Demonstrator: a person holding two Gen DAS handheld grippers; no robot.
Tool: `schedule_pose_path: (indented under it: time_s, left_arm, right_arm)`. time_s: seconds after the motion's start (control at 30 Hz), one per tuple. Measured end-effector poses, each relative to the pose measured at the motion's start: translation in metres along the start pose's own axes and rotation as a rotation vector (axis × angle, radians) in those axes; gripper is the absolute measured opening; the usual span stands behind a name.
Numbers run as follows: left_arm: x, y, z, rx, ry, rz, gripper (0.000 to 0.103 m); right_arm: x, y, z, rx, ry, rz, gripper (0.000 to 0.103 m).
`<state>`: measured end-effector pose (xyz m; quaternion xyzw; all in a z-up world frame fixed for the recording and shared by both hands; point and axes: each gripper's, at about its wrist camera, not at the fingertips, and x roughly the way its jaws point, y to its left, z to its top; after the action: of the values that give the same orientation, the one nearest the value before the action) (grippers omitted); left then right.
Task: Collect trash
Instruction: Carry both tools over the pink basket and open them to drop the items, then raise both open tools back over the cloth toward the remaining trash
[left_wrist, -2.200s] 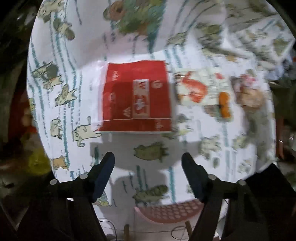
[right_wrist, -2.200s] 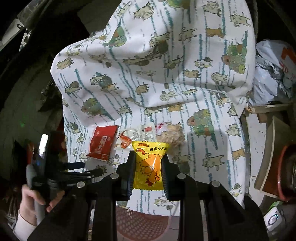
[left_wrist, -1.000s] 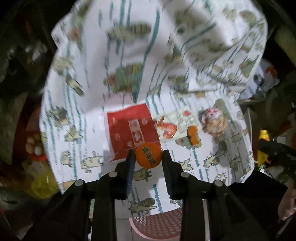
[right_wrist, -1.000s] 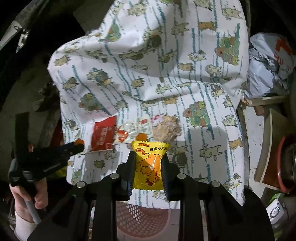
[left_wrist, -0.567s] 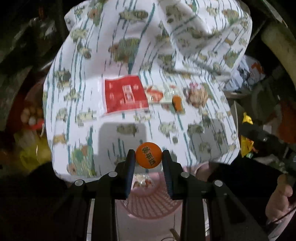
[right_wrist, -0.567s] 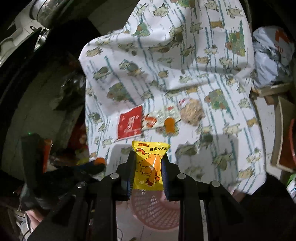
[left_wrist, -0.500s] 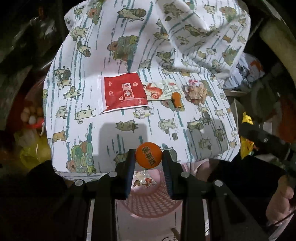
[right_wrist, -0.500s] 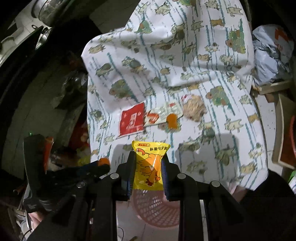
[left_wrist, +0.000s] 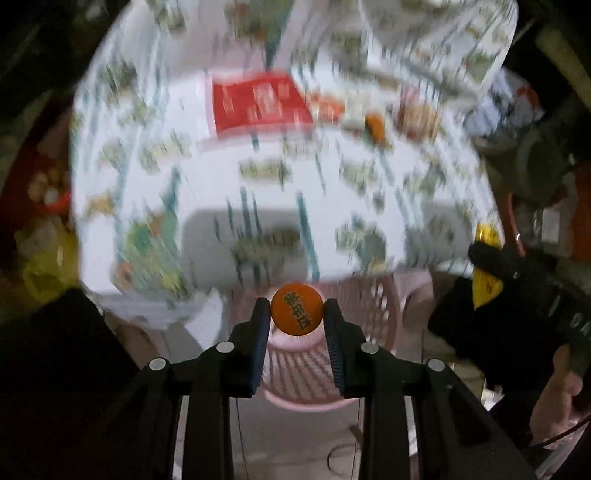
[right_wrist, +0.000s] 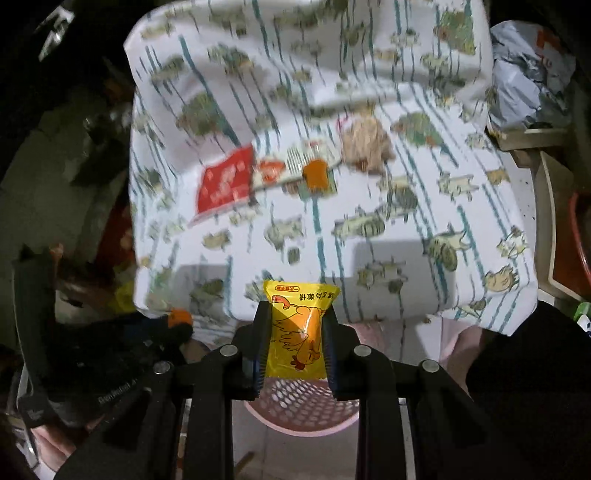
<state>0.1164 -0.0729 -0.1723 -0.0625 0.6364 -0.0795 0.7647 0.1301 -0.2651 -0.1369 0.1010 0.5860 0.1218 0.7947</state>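
Note:
My left gripper (left_wrist: 296, 311) is shut on a round orange cap with printed characters (left_wrist: 296, 309), held above a pink mesh basket (left_wrist: 306, 376) below the table's front edge. My right gripper (right_wrist: 295, 325) is shut on a yellow snack packet with a chicken drawing (right_wrist: 298, 332), also over the pink basket (right_wrist: 299, 410). On the cat-print tablecloth (right_wrist: 388, 229) lie a red packet (right_wrist: 225, 181), a clear wrapper with a red print (right_wrist: 288, 166), an orange piece (right_wrist: 316, 173) and a crumpled brownish wrapper (right_wrist: 364, 142). The left view is blurred.
The right gripper with its yellow packet (left_wrist: 487, 273) and a person's hand (left_wrist: 557, 395) show at the right of the left view. The left gripper (right_wrist: 110, 354) shows at lower left of the right view. A grey crumpled bag (right_wrist: 524, 77) lies far right. Clutter surrounds the table.
Both grippers have pulled back from the table and sunk, each keeping its item. The pink basket now lies right under both sets of fingers; the table trash looks farther off.

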Motion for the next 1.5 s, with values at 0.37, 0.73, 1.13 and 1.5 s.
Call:
schedule_pose_path:
  time_s: [0.37, 0.73, 1.13, 1.5]
  left_arm:
    - [0.080, 0.012, -0.030, -0.025, 0.204, -0.013, 0.028]
    - [0.133, 0.023, -0.050, -0.031, 0.328, 0.022, 0.028]
    - [0.139, 0.017, -0.051, 0.008, 0.358, 0.046, 0.078]
    - [0.103, 0.025, -0.035, -0.043, 0.323, 0.088, 0.078]
  right_arm:
    - [0.083, -0.020, -0.027, 0.053, 0.229, -0.031, 0.027]
    - [0.146, -0.047, -0.049, 0.107, 0.354, -0.112, 0.027]
    - [0.183, -0.055, -0.058, 0.106, 0.360, -0.168, 0.027]
    - [0.150, -0.048, -0.043, 0.133, 0.267, -0.178, 0.057]
